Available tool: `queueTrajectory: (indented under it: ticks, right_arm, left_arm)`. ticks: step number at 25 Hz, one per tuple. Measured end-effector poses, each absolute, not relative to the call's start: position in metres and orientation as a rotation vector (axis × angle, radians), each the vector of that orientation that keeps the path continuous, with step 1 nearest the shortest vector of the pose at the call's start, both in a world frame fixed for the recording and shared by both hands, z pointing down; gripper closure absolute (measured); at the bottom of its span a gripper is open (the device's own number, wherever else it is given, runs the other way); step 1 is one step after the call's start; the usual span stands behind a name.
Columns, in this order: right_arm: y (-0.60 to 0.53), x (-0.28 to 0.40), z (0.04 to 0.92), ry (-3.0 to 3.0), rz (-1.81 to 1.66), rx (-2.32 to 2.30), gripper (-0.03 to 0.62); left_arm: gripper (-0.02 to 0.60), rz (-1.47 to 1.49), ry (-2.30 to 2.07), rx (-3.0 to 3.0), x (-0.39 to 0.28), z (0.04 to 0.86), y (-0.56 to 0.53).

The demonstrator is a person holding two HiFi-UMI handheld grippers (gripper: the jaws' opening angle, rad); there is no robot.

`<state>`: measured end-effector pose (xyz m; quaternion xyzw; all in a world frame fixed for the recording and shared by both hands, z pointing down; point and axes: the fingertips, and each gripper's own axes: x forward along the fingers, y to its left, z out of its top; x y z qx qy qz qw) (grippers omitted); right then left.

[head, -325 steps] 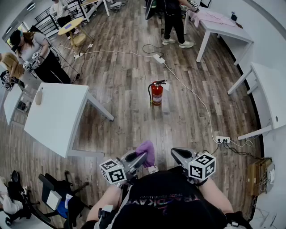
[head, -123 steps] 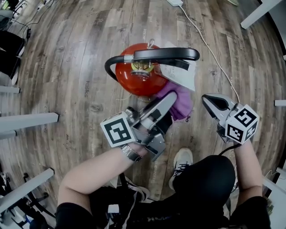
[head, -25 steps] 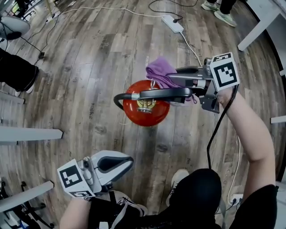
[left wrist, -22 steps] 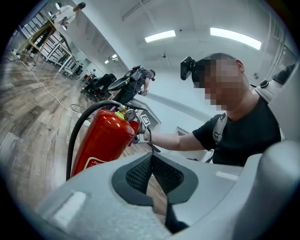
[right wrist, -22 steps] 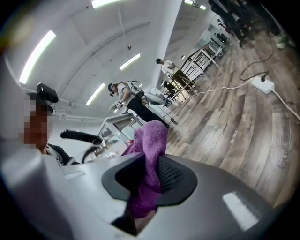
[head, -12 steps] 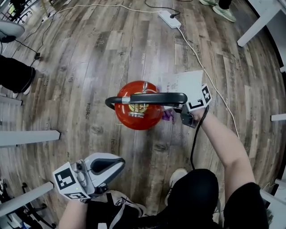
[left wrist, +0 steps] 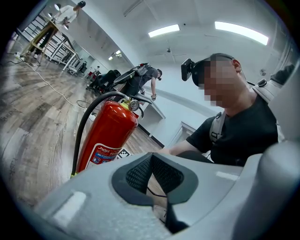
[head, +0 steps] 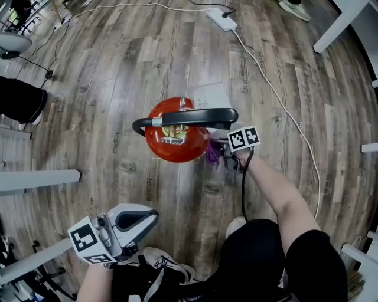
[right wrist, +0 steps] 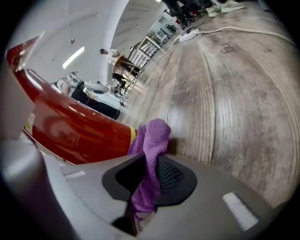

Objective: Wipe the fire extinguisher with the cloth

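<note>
A red fire extinguisher [head: 174, 140] with a black handle and hose stands upright on the wooden floor. My right gripper [head: 223, 154] is low at its right side, shut on a purple cloth [head: 212, 152]. In the right gripper view the cloth [right wrist: 152, 140] hangs pinched between the pads and touches the red cylinder [right wrist: 75, 131] near its base. My left gripper [head: 153, 217] is held apart near my legs, shut and empty. In the left gripper view the extinguisher [left wrist: 105, 138] stands beyond the closed left gripper [left wrist: 151, 161].
A white power strip [head: 221, 17] and its cable [head: 277, 88] run across the floor at the upper right. A white sheet [head: 208, 94] lies behind the extinguisher. Table legs [head: 35, 177] stand at the left, a desk leg [head: 342, 23] at the top right.
My right gripper with the cloth has dropped from beside the extinguisher's handle to low along its right side, rolling as it went. The left gripper has barely shifted.
</note>
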<state>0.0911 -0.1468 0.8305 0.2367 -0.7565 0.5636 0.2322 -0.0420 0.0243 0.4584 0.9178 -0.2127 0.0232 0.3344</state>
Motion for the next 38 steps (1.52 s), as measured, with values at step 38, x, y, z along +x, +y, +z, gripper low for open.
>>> queueTrajectory:
  ticks: [38]
  right_arm:
    - [-0.207, -0.009, 0.368, -2.289, 0.481, -0.648, 0.526]
  left_arm:
    - [0.583, -0.084, -0.505, 2.421, -0.052, 0.440, 0.016]
